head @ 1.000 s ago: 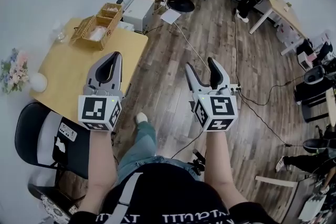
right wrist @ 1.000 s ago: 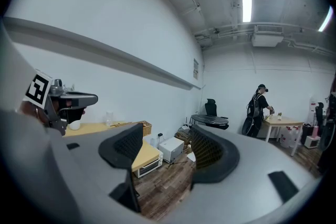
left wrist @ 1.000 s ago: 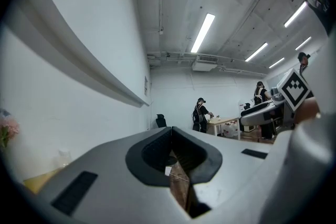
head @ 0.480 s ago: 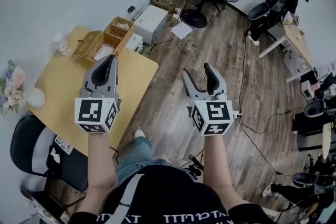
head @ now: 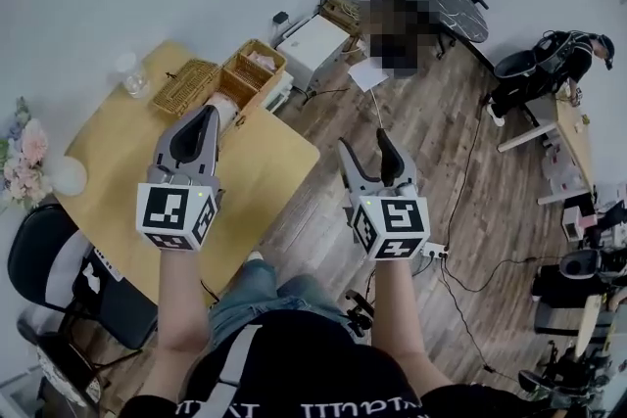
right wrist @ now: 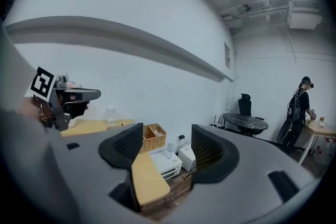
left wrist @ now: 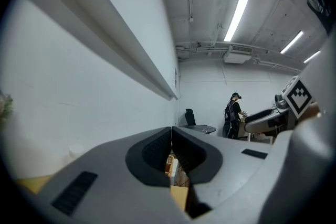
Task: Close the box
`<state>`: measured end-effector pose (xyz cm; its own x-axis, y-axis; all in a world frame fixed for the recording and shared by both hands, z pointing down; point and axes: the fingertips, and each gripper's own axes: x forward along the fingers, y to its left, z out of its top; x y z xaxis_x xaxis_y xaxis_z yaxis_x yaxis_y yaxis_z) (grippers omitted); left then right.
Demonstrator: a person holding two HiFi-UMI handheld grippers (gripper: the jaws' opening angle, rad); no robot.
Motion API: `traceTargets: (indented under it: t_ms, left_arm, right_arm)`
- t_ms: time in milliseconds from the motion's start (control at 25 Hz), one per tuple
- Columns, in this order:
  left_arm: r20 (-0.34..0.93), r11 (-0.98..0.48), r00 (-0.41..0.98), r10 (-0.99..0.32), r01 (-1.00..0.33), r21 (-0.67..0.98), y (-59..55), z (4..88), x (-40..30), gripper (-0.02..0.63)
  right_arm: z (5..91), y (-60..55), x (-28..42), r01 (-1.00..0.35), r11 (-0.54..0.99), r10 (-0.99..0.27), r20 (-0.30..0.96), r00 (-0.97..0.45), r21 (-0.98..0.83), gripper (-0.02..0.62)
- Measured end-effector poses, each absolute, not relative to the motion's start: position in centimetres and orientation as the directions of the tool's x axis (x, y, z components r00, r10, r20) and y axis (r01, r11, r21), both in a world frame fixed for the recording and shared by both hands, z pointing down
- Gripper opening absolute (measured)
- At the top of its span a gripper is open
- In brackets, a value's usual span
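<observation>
Approach phase, box not reached.
Left gripper (head: 200, 118) pressed together, right gripper (head: 363, 144) spread, both empty. Wicker box (head: 252, 73) sits open at the far edge of the surface (head: 118, 147), well ahead. I'd come in above and swing what looks like its lid (head: 186, 85) over slowly.

left gripper (head: 194, 134): jaws together, empty, held forward | right gripper (head: 366, 159): jaws apart, empty, held forward
</observation>
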<state>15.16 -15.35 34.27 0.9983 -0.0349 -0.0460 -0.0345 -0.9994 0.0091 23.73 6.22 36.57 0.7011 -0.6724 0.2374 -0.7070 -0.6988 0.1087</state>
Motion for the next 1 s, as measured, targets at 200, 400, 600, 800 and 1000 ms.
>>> traceTargets:
  t_ms: [200, 400, 600, 800, 1000]
  left_arm:
    - [-0.033, -0.992, 0.992, -0.126, -0.125, 0.023, -18.5, 34.9, 13.7, 0.012]
    - [-0.003, -0.974, 0.975, -0.224, -0.224, 0.012, -21.2, 36.1, 12.6, 0.012]
    - [0.016, -0.939, 0.939, -0.344, -0.344, 0.015, -24.0, 36.6, 12.4, 0.012]
    - [0.018, -0.885, 0.885, -0.464, -0.465, 0.019, -26.2, 36.6, 12.8, 0.012]
    - [0.012, -0.826, 0.826, -0.564, -0.564, 0.014, -27.9, 36.1, 13.5, 0.012]
  right_arm:
    - [37.3, 2.6, 25.0, -0.762, -0.644, -0.731, 0.241, 0.639, 0.065, 0.301]
    - [38.8, -2.0, 26.0, -0.835, -0.547, -0.799, 0.261, 0.542, 0.058, 0.301]
    - [38.9, -6.9, 28.1, -0.901, -0.431, -0.865, 0.264, 0.428, 0.049, 0.301]
    - [38.7, -11.5, 31.0, -0.949, -0.311, -0.913, 0.262, 0.313, 0.051, 0.299]
    - [37.9, -15.5, 33.8, -0.977, -0.208, -0.945, 0.246, 0.215, 0.053, 0.301]
